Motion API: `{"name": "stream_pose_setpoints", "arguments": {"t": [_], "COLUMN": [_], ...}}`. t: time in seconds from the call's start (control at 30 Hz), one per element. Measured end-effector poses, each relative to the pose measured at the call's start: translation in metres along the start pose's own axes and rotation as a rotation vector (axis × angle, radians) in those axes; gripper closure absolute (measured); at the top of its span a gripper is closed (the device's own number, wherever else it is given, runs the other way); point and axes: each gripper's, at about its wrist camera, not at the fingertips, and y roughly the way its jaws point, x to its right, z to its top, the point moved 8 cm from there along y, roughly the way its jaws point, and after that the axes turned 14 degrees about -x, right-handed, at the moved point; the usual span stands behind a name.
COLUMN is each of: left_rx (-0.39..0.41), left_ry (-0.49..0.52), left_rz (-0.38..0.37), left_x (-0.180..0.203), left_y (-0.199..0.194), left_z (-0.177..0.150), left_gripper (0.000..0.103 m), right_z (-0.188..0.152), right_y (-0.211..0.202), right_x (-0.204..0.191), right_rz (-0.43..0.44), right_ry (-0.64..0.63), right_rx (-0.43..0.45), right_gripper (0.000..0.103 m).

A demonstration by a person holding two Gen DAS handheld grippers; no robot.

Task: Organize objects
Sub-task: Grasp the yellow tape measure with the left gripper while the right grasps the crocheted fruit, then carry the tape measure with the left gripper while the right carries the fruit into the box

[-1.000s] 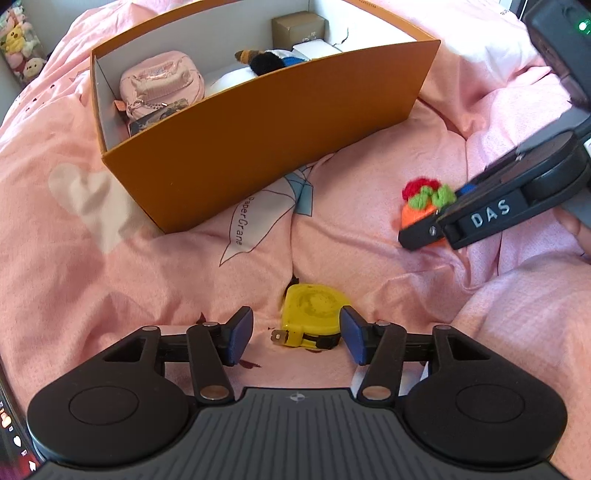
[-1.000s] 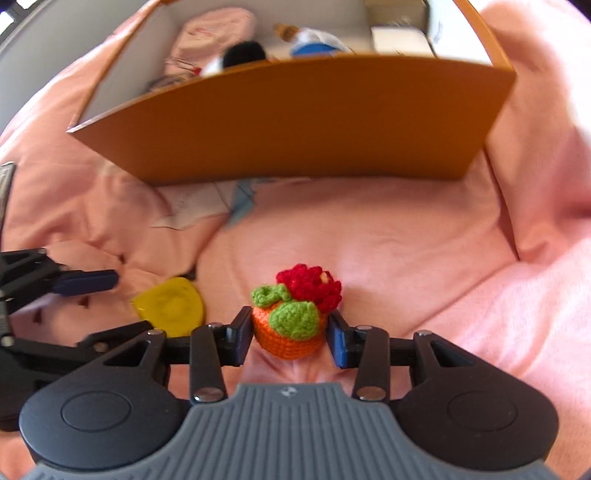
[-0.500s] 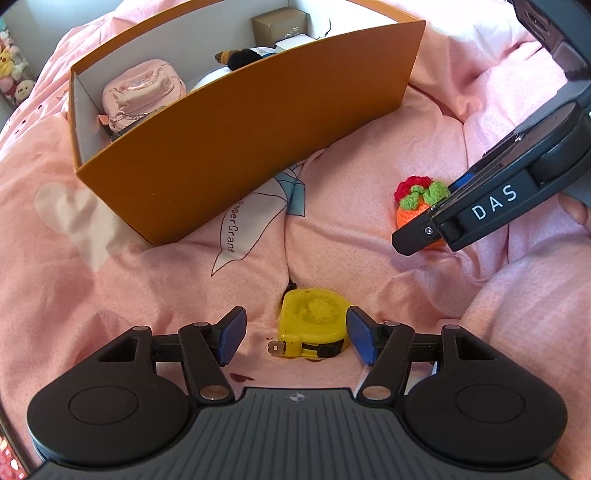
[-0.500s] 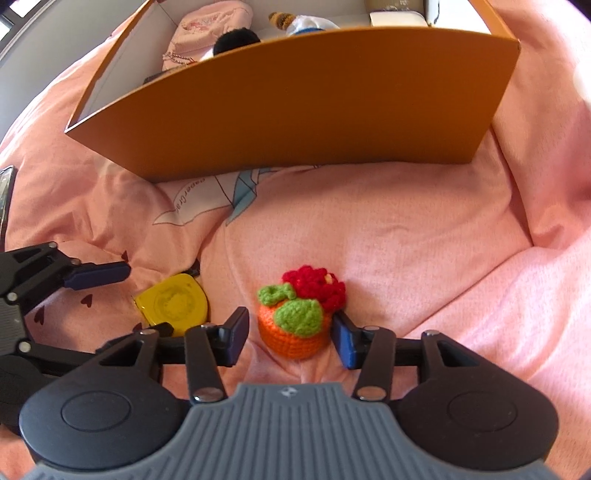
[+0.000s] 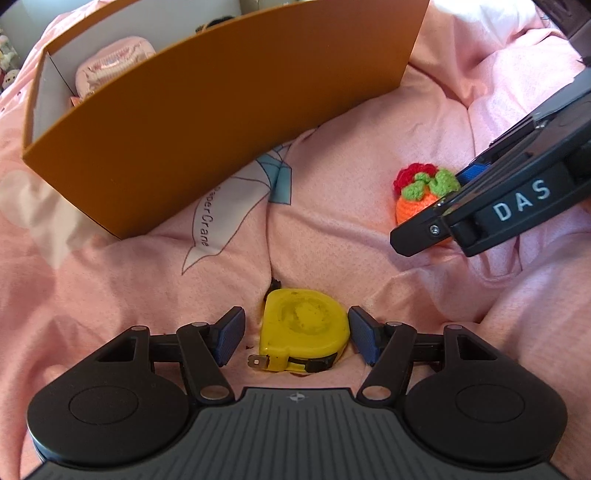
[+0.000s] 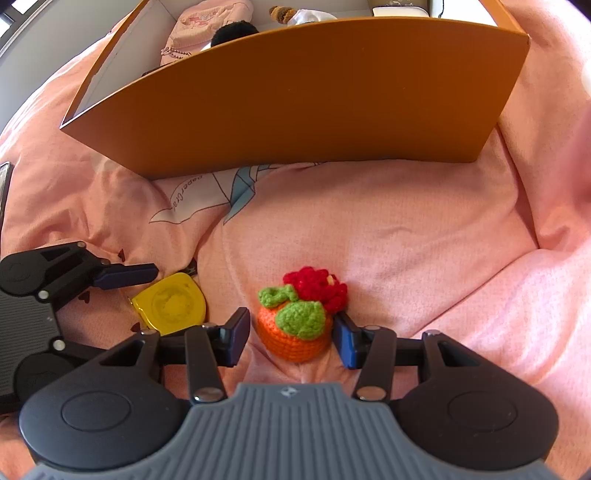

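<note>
Now my left hand-held gripper (image 5: 295, 338) sits lower and closer than a second ago: its blue pads stand apart on either side of the yellow tape measure (image 5: 304, 330), the right pad just touching the case, the left pad a little off it. The tape measure lies flat on the pink bedcover (image 5: 110, 280), its metal hook end pointing back toward me. It was ahead of the fingertips before; it is between them at this moment.

My right hand-held gripper (image 6: 291, 336) has likewise closed in on the crocheted orange pot (image 6: 291, 332) with its green leaves and red flower. The jaws are apart, one pad at each side of the pot; the right pad looks to be against it, the left pad just beside it. The pot rests on the bedcover, near the tape measure (image 6: 170, 304) and to its right.

Farther out, the orange box (image 5: 229, 122) stands on the bed and fills more of both views than earlier. A pink pouch (image 6: 207, 22) and a plush toy (image 6: 236, 31) show over its rim.
</note>
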Motion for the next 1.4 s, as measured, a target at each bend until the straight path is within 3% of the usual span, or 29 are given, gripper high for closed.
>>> {"name": "stream_pose_setpoints", "arguments": {"t": [0.13, 0.3, 0.37, 0.5, 0.97, 1.4], "left_rx": [-0.016, -0.010, -0.006, 0.014, 0.193, 0.319], "left_ry": [-0.015, -0.018, -0.022, -0.052, -0.191, -0.216], "left_rz": [-0.015, -0.034, -0.034, -0.052, -0.228, -0.276], "left_x": [-0.001, 0.000, 0.000, -0.002, -0.020, -0.019], "left_y": [0.007, 0.008, 0.007, 0.003, -0.046, -0.094], "left_z": [0.002, 0.002, 0.001, -0.001, -0.002, 0.024], "left_gripper": [0.032, 0.045, 0.045, 0.045, 0.045, 0.045], "right_z": [0.000, -0.001, -0.001, -0.001, -0.002, 0.009], "right_y": [0.001, 0.002, 0.003, 0.003, -0.012, -0.057], "right_x": [-0.002, -0.003, -0.003, -0.003, -0.003, -0.013], "right_rz": [-0.003, -0.004, -0.017, -0.013, -0.001, -0.002], "right_ry": [-0.011, -0.019, -0.019, -0.014, -0.023, -0.098], "right_rx": [0.002, 0.004, 0.005, 0.008, 0.047, 0.144], "right_gripper": [0.050, 0.049, 0.058, 0.059, 0.059, 0.059]}}
